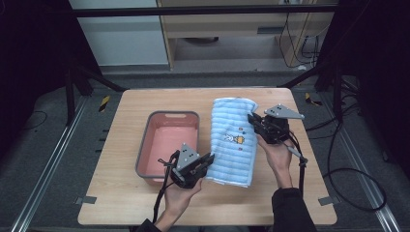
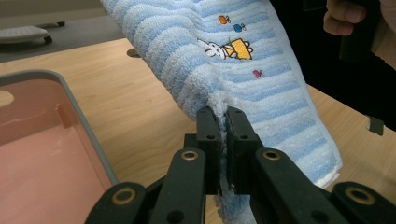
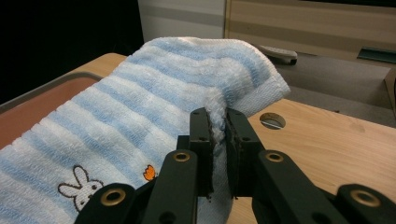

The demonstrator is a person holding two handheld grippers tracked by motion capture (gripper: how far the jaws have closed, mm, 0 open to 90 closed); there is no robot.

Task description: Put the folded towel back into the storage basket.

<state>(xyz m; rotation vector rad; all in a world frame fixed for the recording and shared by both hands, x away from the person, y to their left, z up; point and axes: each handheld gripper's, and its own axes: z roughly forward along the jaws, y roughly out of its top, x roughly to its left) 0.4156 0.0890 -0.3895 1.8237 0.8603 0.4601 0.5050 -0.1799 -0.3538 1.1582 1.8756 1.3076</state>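
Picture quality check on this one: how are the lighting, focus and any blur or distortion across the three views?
High view: soft and low in detail, table evenly lit, surroundings nearly black. Left gripper view: towel and fingers sharp, the far hand blurred, tub slightly soft. Right gripper view: towel pile crisp, background furniture soft, upper left corner dark; no glare.

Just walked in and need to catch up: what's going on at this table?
A person holds a folded blue striped towel with two handheld grippers. The left gripper is shut on the towel's near left edge, and the right gripper is shut on its far right edge. The towel hangs between them, over the wooden table, right beside the pink basin, which has nothing in it.
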